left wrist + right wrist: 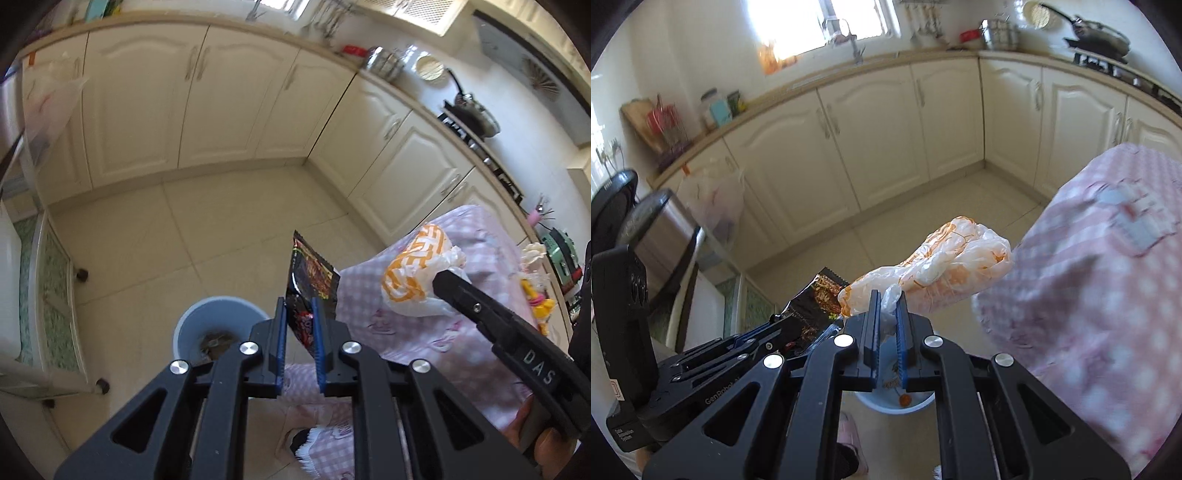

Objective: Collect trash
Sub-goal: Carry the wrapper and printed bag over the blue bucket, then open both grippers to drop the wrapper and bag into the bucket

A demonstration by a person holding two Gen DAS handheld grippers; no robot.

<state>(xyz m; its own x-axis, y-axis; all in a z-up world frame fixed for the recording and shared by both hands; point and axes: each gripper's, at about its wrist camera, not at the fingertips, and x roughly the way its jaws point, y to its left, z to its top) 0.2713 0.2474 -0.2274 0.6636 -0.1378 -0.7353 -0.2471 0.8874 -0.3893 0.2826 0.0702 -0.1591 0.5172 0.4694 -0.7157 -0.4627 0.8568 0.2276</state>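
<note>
My left gripper [300,301] is shut on a black and red snack wrapper [312,282] that stands up between its blue pads. The same wrapper [812,314] shows at the left of the right wrist view, in the left gripper [772,325]. My right gripper [887,295] is shut on the knotted end of a crumpled orange and white plastic bag [942,258]. In the left wrist view that bag [413,273] hangs from the right gripper [441,278] over the pink cloth. A grey-blue trash bin [218,325] stands on the floor below, with some rubbish inside; its rim [882,404] shows under the right gripper.
A table under a pink checked cloth [461,332] stands at the right, with small toys [537,291] on its far side. Cream kitchen cabinets [192,103] line the back and right walls. A wheeled cart [48,295] stands at the left. Beige floor tiles [166,240] lie between.
</note>
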